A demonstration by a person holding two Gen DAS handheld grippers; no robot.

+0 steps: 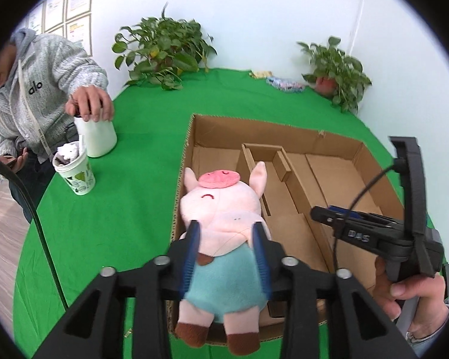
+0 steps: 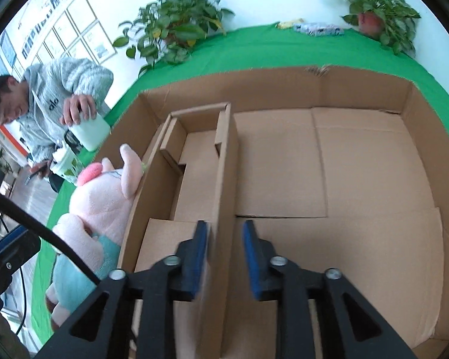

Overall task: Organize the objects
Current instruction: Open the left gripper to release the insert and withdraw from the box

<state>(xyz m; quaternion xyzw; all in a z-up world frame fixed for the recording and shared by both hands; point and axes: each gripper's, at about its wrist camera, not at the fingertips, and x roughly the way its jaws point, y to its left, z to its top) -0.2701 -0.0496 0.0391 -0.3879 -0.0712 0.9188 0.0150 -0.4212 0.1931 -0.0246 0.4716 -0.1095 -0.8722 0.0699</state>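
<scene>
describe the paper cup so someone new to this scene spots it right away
Start at the green table and go to its left edge, where a seated man rests a hand on a plain white container. The paper cup stands just in front of it: smaller, printed with green leaves, and stuffed with crumpled tissue.

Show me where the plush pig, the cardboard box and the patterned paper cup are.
plush pig [image 1: 221, 209], left wrist view, on its pink chest.
cardboard box [image 2: 359, 179], right wrist view, on the bare floor of its large compartment.
patterned paper cup [image 1: 79, 176], left wrist view, on its side wall.

plush pig [image 2: 98, 203] feet cut off, far packets [image 1: 284, 83] blurred
</scene>
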